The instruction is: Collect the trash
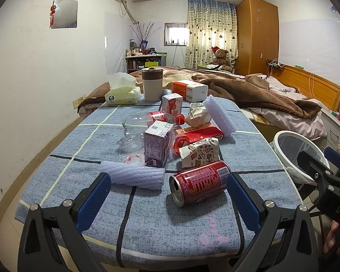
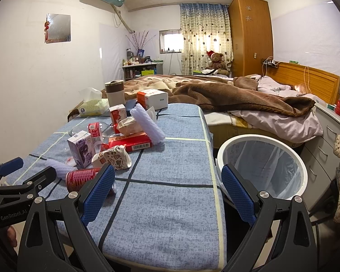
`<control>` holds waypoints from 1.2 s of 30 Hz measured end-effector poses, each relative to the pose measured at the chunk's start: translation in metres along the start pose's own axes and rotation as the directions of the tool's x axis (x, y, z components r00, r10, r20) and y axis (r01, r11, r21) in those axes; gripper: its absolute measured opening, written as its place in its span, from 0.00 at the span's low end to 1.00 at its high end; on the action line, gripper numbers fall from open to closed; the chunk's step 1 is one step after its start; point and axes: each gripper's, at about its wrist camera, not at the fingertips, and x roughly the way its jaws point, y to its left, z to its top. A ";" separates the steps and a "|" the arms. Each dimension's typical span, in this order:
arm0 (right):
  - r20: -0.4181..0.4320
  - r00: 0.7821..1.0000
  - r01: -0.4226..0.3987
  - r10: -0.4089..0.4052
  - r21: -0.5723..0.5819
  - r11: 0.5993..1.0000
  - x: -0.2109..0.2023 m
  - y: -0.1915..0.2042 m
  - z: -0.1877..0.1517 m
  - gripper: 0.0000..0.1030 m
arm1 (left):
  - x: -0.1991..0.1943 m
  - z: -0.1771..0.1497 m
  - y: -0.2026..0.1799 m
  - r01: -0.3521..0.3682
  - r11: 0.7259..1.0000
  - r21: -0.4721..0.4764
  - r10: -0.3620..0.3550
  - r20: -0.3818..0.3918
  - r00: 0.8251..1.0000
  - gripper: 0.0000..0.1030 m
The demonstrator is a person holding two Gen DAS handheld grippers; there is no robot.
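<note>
Covering the tabletop point(image 1: 63, 149), a blue checked cloth is carrying the litter; the white bin point(image 2: 264, 140), lined and showing nothing inside, is standing beyond the right gripper point(image 2: 167, 190). Both grippers' fingers are spreading empty; the red can point(image 1: 199, 182) is lying between the left gripper point(image 1: 167, 196) fingers, its print unreadable.

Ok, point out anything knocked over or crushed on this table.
The red can lies on its side near the front edge. The clear bottle is crushed and lying flat. The patterned paper cup is squashed and tipped over.
</note>
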 end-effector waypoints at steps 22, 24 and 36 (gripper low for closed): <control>0.005 1.000 0.000 0.000 -0.002 1.000 -0.003 -0.001 0.002 0.94 | 0.001 0.001 0.001 -0.002 1.000 -0.002 0.002 0.004 1.000 1.00; 0.006 1.000 0.000 0.000 -0.001 1.000 -0.003 -0.002 0.002 0.94 | 0.001 0.001 0.000 -0.001 1.000 -0.002 0.001 0.005 1.000 1.00; 0.007 1.000 0.000 0.000 -0.003 1.000 -0.004 -0.003 0.003 0.94 | 0.001 0.001 0.000 -0.003 1.000 -0.001 0.003 0.005 1.000 1.00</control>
